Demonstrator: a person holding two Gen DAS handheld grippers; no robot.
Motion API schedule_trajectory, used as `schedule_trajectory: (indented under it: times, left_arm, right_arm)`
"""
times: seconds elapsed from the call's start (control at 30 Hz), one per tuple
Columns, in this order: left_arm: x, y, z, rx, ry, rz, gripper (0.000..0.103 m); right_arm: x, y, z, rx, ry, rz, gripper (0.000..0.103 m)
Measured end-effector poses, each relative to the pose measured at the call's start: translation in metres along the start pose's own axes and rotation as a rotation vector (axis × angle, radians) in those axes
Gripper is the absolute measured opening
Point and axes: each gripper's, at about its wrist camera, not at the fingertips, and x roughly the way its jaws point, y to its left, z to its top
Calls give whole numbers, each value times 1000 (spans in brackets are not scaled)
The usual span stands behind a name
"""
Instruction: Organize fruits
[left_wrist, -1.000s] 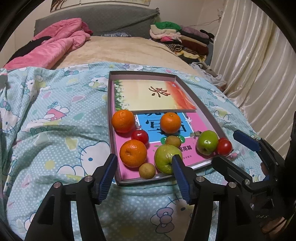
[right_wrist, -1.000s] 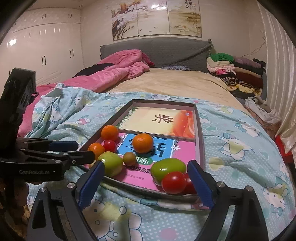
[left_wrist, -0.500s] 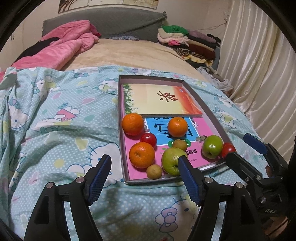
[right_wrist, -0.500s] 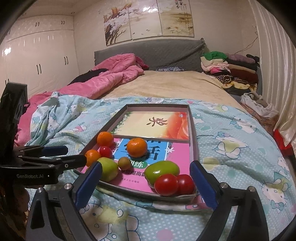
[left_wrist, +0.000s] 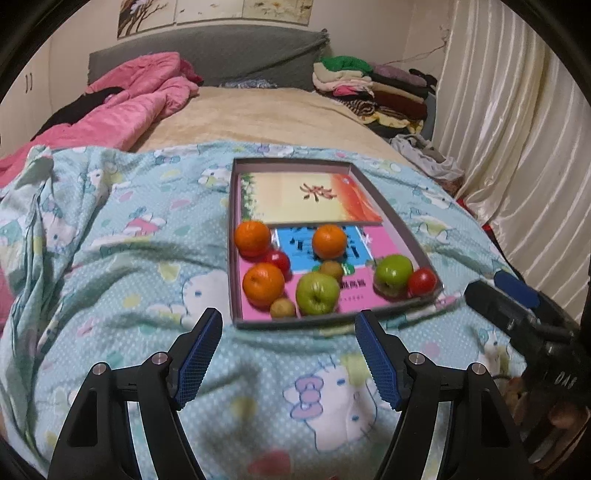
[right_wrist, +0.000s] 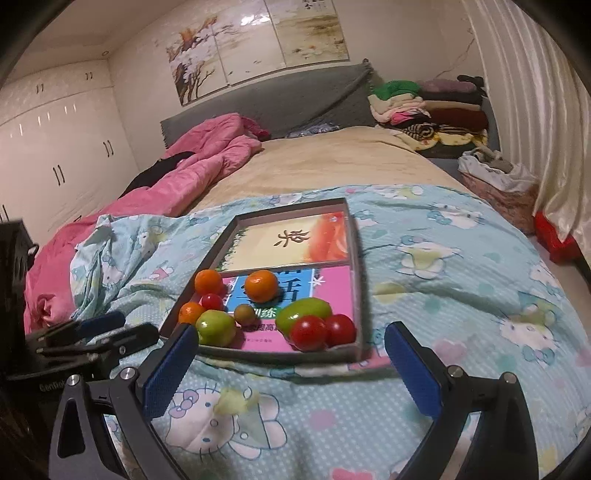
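A shallow grey tray (left_wrist: 232, 258) lies on the bed cover, lined with two books. In its near half sit three oranges (left_wrist: 263, 285), two green apples (left_wrist: 317, 293), red tomatoes (left_wrist: 422, 281) and two small brown fruits (left_wrist: 282, 308). My left gripper (left_wrist: 290, 317) hovers open just short of the tray's near edge, nothing between its fingers. My right gripper (right_wrist: 291, 334) hangs before the near right corner, jaws opening and empty, with two tomatoes (right_wrist: 308, 332) and a green apple (right_wrist: 303, 313) beyond it. Each gripper shows at the side of the other's view.
A Hello Kitty bed cover (left_wrist: 147, 295) spreads around the tray. A pink quilt (left_wrist: 140, 107) lies at the back left, folded clothes (left_wrist: 369, 85) at the back right, and curtains (left_wrist: 517, 147) along the right. White wardrobes (right_wrist: 55, 147) line the left wall.
Both grippers have drawn back and upward from the tray, and their jaws stand wider. The fruit has not moved.
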Motion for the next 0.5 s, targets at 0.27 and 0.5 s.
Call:
schedule_trajectory:
  times: [0.27, 0.5]
  left_arm:
    - [-10, -1, -24, -29, 54, 12, 76]
    - [-12, 0, -39, -54, 93, 23, 76]
  right_arm:
    - [-11, 5, -10, -33, 59, -57, 102]
    - [-18, 18, -28, -65, 87, -34, 102]
